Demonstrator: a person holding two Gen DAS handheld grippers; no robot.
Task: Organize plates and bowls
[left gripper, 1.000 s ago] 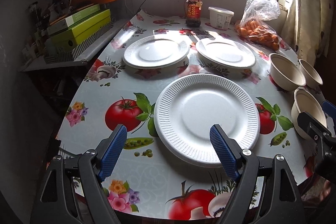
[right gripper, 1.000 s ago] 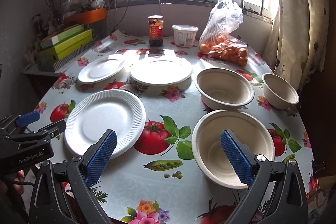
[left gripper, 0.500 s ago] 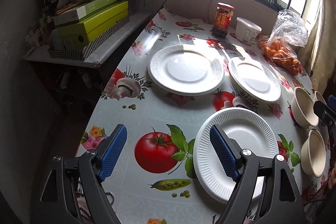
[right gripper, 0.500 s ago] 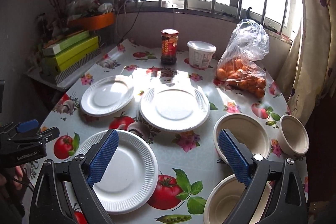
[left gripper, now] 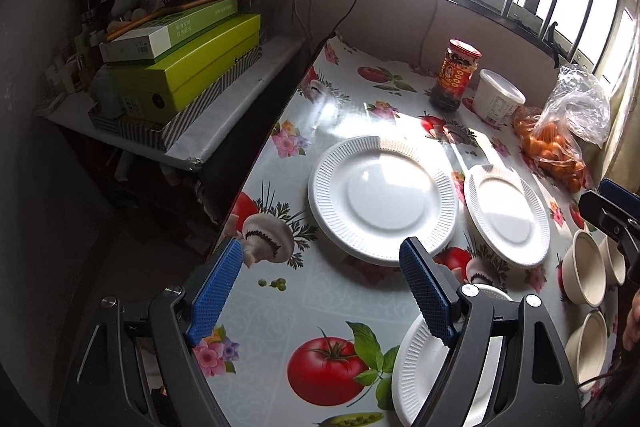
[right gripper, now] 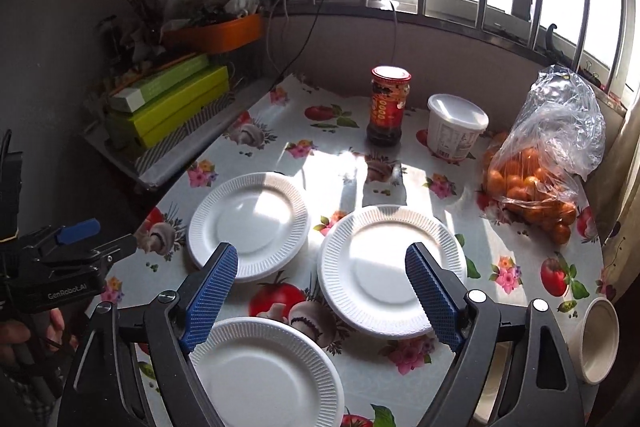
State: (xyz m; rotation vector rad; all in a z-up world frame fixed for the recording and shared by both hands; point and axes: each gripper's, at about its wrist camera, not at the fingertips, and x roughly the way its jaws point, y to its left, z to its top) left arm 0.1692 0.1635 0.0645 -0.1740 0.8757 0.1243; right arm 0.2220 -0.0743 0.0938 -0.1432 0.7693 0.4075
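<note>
Three white paper plates lie apart on the tablecloth. In the left wrist view the far-left plate [left gripper: 382,197] is ahead of my open, empty left gripper [left gripper: 322,291], the middle plate [left gripper: 506,213] is to its right, and the near plate [left gripper: 416,367] is partly under my right finger. Three beige bowls [left gripper: 584,271] stand at the right edge. In the right wrist view my open, empty right gripper [right gripper: 322,297] hovers above the near plate [right gripper: 264,371], with the middle plate [right gripper: 390,267], the left plate [right gripper: 248,223] and one bowl [right gripper: 598,339] in sight.
A red-labelled jar [right gripper: 388,107], a white tub [right gripper: 454,127] and a bag of oranges [right gripper: 536,183] stand at the table's far side under the window. Green boxes [left gripper: 180,67] are stacked on a shelf left of the table. The table's left edge [left gripper: 256,163] drops off.
Both grippers have moved forward and turned left. The far plates have come nearer and the near plate and bowls have slid toward the bottom and right edges. Both stay open.
</note>
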